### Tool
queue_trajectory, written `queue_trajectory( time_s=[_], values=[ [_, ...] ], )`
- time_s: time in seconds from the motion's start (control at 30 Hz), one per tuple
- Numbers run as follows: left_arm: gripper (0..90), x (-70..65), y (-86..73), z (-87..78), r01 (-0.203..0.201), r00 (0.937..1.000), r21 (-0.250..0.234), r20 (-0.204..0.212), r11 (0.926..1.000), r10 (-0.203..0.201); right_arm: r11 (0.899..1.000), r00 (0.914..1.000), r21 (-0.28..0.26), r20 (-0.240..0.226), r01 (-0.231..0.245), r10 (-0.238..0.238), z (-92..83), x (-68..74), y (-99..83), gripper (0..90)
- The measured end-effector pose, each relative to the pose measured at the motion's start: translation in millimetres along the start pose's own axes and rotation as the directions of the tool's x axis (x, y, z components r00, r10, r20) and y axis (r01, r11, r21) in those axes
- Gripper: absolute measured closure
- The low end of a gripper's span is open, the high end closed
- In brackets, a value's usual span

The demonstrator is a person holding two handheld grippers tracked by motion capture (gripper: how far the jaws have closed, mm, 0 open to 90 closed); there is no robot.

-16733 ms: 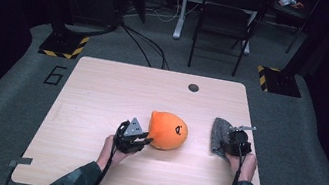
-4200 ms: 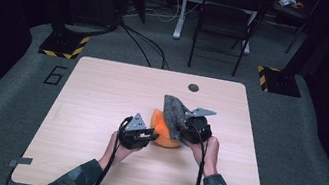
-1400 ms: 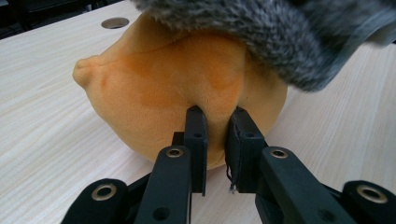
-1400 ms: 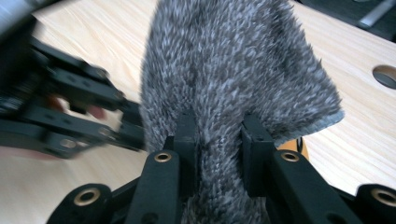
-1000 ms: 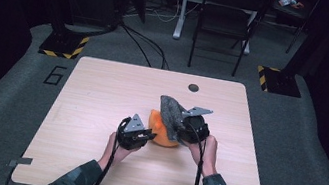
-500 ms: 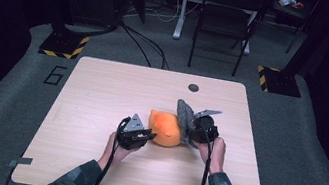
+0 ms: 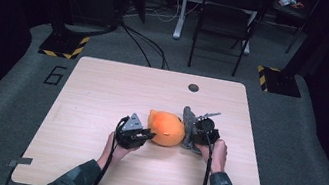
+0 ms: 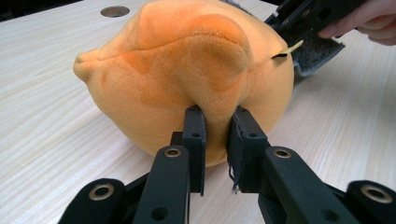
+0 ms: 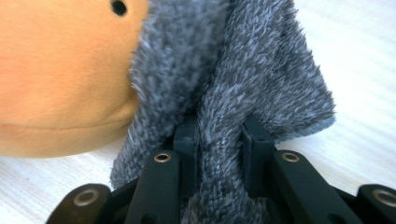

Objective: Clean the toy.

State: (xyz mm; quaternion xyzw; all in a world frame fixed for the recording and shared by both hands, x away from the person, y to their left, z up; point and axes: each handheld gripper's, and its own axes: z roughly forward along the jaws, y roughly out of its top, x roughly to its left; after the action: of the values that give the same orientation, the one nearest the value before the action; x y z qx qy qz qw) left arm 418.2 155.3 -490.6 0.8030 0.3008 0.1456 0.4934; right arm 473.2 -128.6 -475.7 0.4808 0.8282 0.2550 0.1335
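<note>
While clamped, plush toy mid-table.

The high view is dim and soft: the bench is evenly lit from overhead, while the floor and the room beyond its far edge fall into near black. Shadows on the bench are faint and short, and there is no glare. It is grainy, with fine detail smeared. The left gripper view is brighter and sharp, the wood grain crisp, softening toward the far corner. The right gripper view is blurred up close, with the bench washed out pale at its right side.
</note>
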Motion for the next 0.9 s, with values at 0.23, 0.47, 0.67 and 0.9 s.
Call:
queue_trajectory(
  time_s=[0.23, 0.47, 0.67, 0.9],
  values=[
    [77.5, 4.0, -1.0, -0.4, 0.018, 0.9998, -0.008, 0.002, 0.9998, -0.018, 0.983, 0.9996, -0.185, -0.025, 0.009, -0.014, -52.2, 7.8, 14.3, 72.5],
    [76.6, 2.9, -0.9, -0.3, 0.003, 1.0000, -0.004, -0.002, 1.0000, -0.003, 0.978, 0.9910, -0.198, -0.100, 0.068, -0.089, -53.8, 37.2, 21.3, 72.4],
    [63.9, 0.8, -0.6, -1.3, -0.057, 0.9982, 0.037, -0.019, 0.9977, 0.057, 0.980, 0.9937, -0.183, -0.067, 0.076, -0.089, -35.0, 41.4, 16.8, 72.6],
    [42.9, -0.6, -2.6, 4.4, -0.075, 0.9934, 0.079, -0.081, 0.9941, 0.081, 0.980, 0.9932, -0.183, -0.070, 0.079, -0.093, -32.7, 38.5, 15.3, 72.5]
  ],
)
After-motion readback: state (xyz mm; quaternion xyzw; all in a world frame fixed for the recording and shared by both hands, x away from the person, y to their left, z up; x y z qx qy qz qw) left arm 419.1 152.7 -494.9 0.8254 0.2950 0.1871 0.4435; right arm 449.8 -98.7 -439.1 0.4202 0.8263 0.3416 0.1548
